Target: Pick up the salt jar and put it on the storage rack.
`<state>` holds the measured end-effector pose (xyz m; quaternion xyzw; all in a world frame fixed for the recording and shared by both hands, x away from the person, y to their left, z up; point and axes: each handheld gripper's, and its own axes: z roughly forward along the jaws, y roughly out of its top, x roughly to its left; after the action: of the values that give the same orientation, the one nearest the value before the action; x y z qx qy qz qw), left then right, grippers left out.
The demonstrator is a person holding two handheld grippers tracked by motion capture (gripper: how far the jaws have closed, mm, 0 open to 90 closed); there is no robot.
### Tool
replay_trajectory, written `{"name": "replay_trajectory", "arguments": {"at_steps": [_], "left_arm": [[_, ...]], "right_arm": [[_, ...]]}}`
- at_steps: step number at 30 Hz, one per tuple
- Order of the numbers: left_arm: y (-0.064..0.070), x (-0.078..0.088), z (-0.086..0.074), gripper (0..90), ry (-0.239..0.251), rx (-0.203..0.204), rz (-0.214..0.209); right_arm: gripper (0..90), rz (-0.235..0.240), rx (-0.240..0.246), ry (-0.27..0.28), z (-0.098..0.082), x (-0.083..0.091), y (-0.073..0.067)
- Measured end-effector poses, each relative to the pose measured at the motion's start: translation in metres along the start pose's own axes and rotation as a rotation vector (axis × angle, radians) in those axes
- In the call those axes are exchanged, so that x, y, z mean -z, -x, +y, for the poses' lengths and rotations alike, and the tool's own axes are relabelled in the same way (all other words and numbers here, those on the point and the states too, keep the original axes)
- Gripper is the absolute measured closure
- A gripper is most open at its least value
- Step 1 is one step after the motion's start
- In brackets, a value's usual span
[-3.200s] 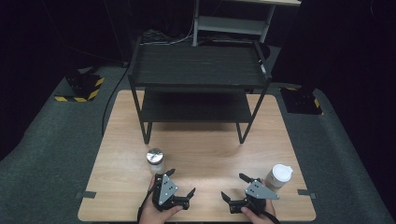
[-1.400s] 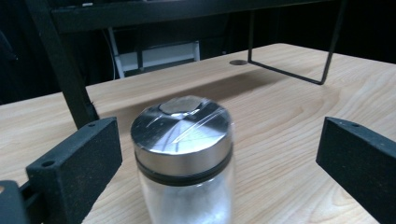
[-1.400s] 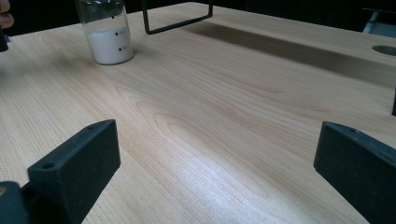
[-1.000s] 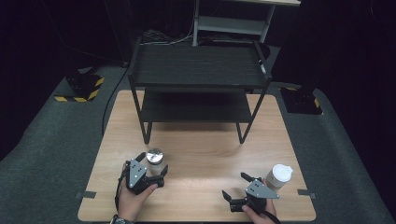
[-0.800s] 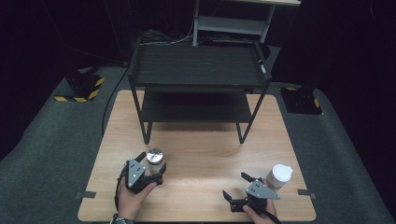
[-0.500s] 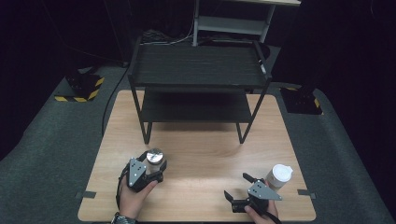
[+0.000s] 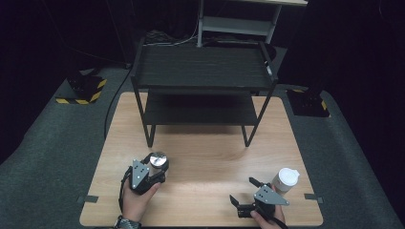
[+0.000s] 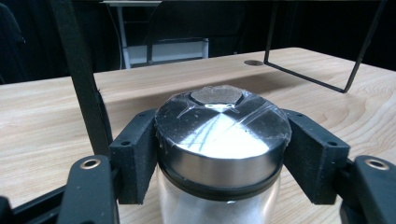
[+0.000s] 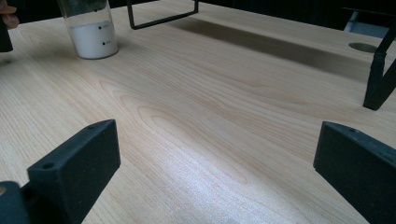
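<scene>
A glass jar (image 7: 158, 160) with a shiny metal lid and white powder inside stands upright at the table's front left. My left gripper (image 7: 156, 168) has just been closing around it. In the left gripper view both black pads (image 8: 135, 158) press on the jar (image 8: 223, 135) just under the lid, so the left gripper (image 8: 224, 156) is shut on it. My right gripper (image 7: 242, 191) rests near the front right edge, open, with bare wood between its jaws. In the right gripper view (image 9: 215, 172) the jar (image 9: 91, 28) stands far off.
A white-lidded cup (image 7: 285, 179) stands just right of the right gripper. A black two-tier metal rack (image 7: 203, 71) occupies the back half of the wooden table (image 7: 205, 157), and one of its legs (image 8: 81, 74) rises close to the left of the jar. Dark floor surrounds the table.
The left gripper moved from in front of the jar to around it, and its jaws then closed on the jar. The right gripper has stayed put.
</scene>
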<state>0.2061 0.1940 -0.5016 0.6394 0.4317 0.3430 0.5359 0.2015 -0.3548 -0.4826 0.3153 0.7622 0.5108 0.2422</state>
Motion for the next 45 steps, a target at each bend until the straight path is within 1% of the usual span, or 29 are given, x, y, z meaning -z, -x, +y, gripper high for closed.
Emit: {"name": "replay_trajectory", "arguments": {"at_steps": [2, 3, 8, 14, 16, 19, 21, 25, 26, 28, 31, 34, 36, 42, 45], "left_arm": [[0.001, 0.000, -0.001, 32.4, 0.003, -0.005, 0.006], [0.000, 0.001, -0.001, 34.2, 0.005, -0.003, 0.006], [0.000, 0.001, 0.001, 34.9, 0.001, 0.003, 0.003], [0.001, 0.002, 0.004, 35.1, -0.009, -0.007, -0.002], [0.002, 0.002, 0.005, 35.1, -0.007, -0.014, -0.008], [0.002, 0.004, 0.007, 35.1, 0.007, 0.001, -0.025], [0.003, 0.005, 0.010, 35.1, 0.011, -0.009, -0.033], [0.007, 0.008, 0.015, 35.1, 0.022, -0.009, -0.050], [0.007, 0.009, 0.017, 35.1, 0.018, -0.012, -0.053], [0.007, 0.011, 0.021, 35.1, 0.016, -0.002, -0.059], [0.010, 0.016, 0.027, 35.1, 0.020, 0.006, -0.051], [0.012, 0.019, 0.035, 35.1, 0.025, -0.002, -0.058], [0.013, 0.021, 0.043, 35.0, 0.028, -0.023, -0.060], [0.014, 0.024, 0.057, 35.0, 0.041, -0.037, -0.054], [0.016, 0.023, 0.063, 35.0, 0.054, -0.034, -0.050]], "right_arm": [[0.3, 0.001, -0.001, 0.001, 0.000, 0.000, 0.000], [0.3, 0.001, -0.001, 0.001, 0.000, 0.000, 0.000], [0.3, 0.002, 0.006, 0.002, 0.000, 0.000, 0.000], [0.3, 0.005, 0.003, 0.003, 0.000, 0.000, 0.001], [0.3, 0.006, 0.004, 0.003, -0.001, 0.000, 0.001], [0.3, 0.005, 0.006, 0.004, -0.001, 0.000, 0.001], [0.3, 0.005, 0.009, 0.006, -0.001, 0.001, 0.000], [0.3, 0.009, 0.012, 0.004, -0.001, 0.000, 0.001], [0.3, 0.010, 0.012, 0.003, -0.001, 0.000, 0.001], [0.3, 0.010, 0.012, 0.003, -0.001, 0.000, 0.001], [0.3, 0.012, 0.009, 0.005, -0.001, 0.000, 0.002], [0.3, 0.014, 0.009, 0.010, -0.002, 0.001, 0.002], [0.2, 0.015, 0.004, 0.013, -0.002, 0.001, 0.003], [0.3, 0.025, 0.002, 0.007, -0.001, 0.000, 0.005], [0.3, 0.025, 0.000, 0.008, -0.001, -0.001, 0.005]]}}
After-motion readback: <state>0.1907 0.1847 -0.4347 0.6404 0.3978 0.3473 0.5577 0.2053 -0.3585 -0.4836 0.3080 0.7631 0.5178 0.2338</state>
